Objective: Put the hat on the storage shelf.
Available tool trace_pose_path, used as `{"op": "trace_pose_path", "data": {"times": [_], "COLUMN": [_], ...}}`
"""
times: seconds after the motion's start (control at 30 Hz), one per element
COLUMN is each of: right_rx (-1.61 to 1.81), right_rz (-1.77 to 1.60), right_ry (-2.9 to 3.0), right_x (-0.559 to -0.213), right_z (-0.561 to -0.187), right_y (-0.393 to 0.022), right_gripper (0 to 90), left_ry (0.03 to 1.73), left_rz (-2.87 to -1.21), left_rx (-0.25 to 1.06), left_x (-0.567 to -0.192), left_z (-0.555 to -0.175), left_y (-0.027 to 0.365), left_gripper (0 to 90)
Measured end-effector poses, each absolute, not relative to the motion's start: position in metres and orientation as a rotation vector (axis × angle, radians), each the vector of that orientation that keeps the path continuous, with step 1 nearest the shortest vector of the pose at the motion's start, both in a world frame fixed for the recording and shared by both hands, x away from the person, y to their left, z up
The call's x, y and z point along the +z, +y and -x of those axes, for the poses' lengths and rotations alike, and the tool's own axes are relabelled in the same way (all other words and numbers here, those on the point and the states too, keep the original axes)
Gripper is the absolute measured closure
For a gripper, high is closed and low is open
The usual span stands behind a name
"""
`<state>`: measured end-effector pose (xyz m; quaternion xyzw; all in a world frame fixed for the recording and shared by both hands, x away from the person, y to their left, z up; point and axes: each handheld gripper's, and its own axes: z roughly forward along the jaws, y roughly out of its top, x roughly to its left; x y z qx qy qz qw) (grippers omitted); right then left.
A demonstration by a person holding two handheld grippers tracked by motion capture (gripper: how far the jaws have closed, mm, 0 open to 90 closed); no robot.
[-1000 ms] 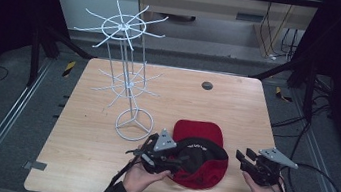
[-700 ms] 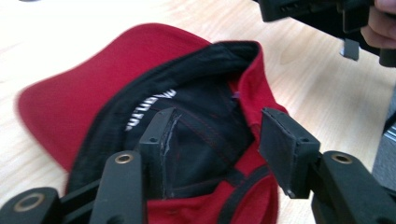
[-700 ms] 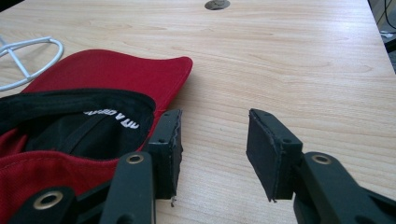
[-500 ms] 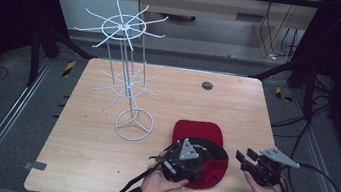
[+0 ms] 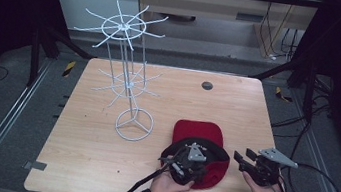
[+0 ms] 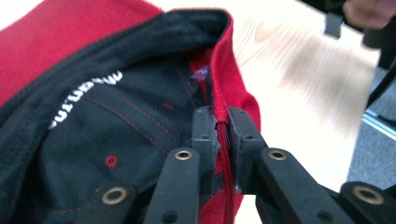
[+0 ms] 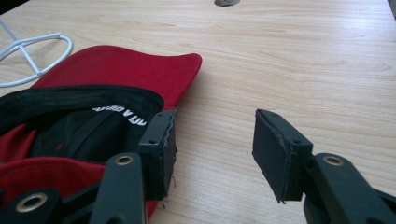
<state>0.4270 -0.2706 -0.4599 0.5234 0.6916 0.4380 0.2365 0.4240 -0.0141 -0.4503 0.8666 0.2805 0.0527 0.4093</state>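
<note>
From above, the red cap (image 5: 199, 153) lies upside down near the front right of the wooden table (image 5: 98, 166), its brim pointing away from me and its black lining facing up. My left gripper (image 5: 184, 164) sits over the cap's near edge, and my right gripper (image 5: 245, 158) rests just right of the cap. The white wire rack (image 5: 128, 77) stands well to the left, farther back. Along my left jaws, which have just been closing, the pads pinch the cap's red rim (image 6: 223, 112) tightly between them, the black interior with white lettering to their left. Along my right jaws, which have just been opening, the pads stand apart over bare wood, the cap (image 7: 116, 70) beside the left pad.
</note>
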Motion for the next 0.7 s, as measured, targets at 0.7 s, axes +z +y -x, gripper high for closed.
{"op": "trace_pose_path", "data": {"times": [0.7], "right_rx": [1.423], "right_rz": [-1.324], "right_ry": [2.015], "right_x": [-0.451], "right_z": [-0.395], "right_y": [-0.255], "right_gripper": [41.8], "left_ry": [0.762], "left_rz": [-1.992], "left_rx": [0.227], "left_x": [-0.404], "left_z": [-0.438], "left_y": [0.02], "left_gripper": [83.5]}}
